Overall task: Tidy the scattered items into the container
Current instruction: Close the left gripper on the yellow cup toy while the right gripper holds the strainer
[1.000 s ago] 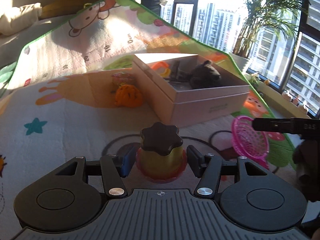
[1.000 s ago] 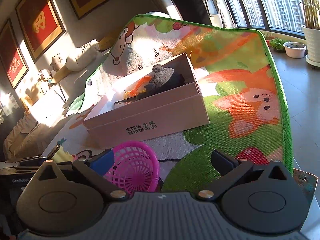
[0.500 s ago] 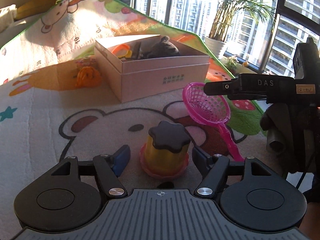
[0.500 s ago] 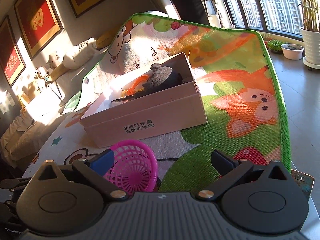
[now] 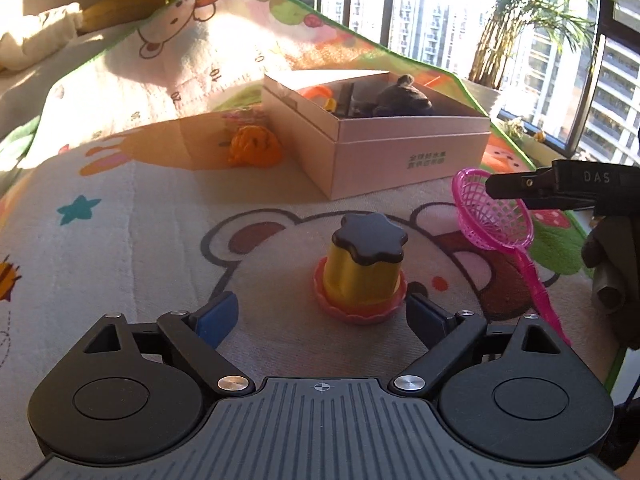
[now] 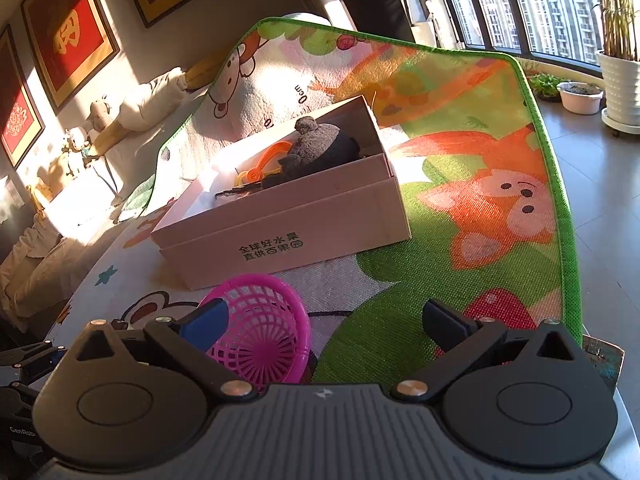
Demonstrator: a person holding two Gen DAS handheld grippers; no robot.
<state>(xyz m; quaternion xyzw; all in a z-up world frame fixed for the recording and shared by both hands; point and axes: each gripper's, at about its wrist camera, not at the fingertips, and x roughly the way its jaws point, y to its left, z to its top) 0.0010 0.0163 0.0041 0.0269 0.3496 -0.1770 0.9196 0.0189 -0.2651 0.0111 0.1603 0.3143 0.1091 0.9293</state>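
Observation:
A pink cardboard box [image 5: 408,152] stands on the play mat and holds a dark plush toy [image 5: 404,98] and orange plastic pieces; it also shows in the right wrist view [image 6: 288,232]. A yellow toy jar with a dark flower-shaped lid [image 5: 362,272] stands upright on the mat just ahead of my open left gripper [image 5: 322,316], nearer its right finger. A pink toy net [image 5: 492,216] lies to the right. In the right wrist view the net [image 6: 260,336] lies under the left finger of my open, empty right gripper [image 6: 324,324]. An orange toy [image 5: 254,146] lies left of the box.
The cartoon play mat [image 6: 480,208] ends at a green edge on the right, with bare floor and potted plants [image 6: 620,76] beyond. Cushions and stuffed toys [image 6: 132,112] line the far wall. My right gripper's finger [image 5: 560,188] reaches in from the right in the left wrist view.
My left gripper has opened wide and drawn back; the jar now stands free ahead of it. The left view swung back towards the box. The right gripper stays open over the net.

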